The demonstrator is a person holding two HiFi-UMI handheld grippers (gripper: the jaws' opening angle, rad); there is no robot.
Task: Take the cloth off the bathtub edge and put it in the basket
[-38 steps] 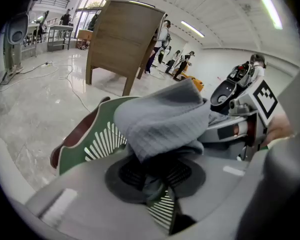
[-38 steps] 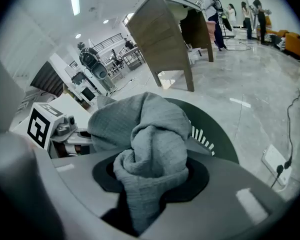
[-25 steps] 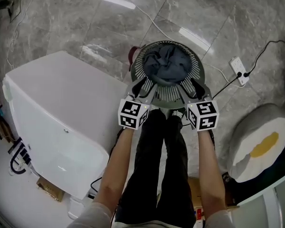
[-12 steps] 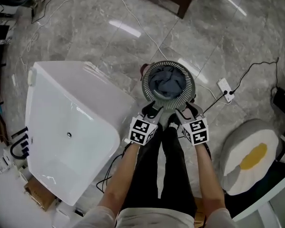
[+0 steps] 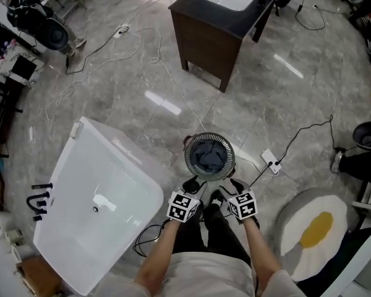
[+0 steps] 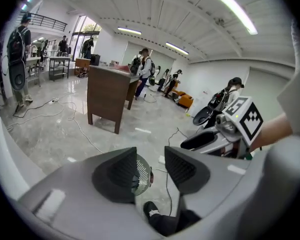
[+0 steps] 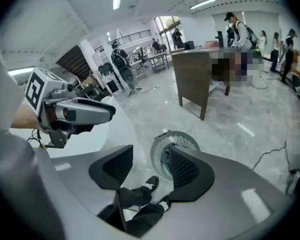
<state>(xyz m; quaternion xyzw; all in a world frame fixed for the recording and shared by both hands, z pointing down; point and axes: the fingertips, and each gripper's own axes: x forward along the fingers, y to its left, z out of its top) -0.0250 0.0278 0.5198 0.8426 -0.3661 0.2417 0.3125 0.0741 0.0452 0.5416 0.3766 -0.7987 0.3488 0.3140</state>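
Cloth (image 5: 209, 157) is in the basket (image 5: 189, 164): a dark blue-grey bundle in the middle of the round slatted rim. The basket stands on the grey marble floor (image 5: 111, 73), just beside the near corner of the white bathtub (image 5: 99, 209) and not touching it. Left gripper (image 5: 191, 187) and right gripper (image 5: 235, 187) are held side by side above the person's feet, on the near side of the basket and clear of it, both tilted down. Left gripper view: fingers (image 6: 117, 174) partly apart, nothing gripped, only the basket rim and a shoe far below show through the gap. Right gripper view: fingers (image 7: 187, 171) at a similar partial opening, also empty, with trouser legs and shoes below and the basket behind the right one. Each gripper's marker cube shows in the other's view. Power strip (image 5: 271, 161) lies on the floor to the right of the basket, with a cable running off it. Dark wooden cabinet (image 5: 219, 26) with a white top stands well beyond the basket. Egg-shaped cushion (image 5: 312, 231) sits at lower right.
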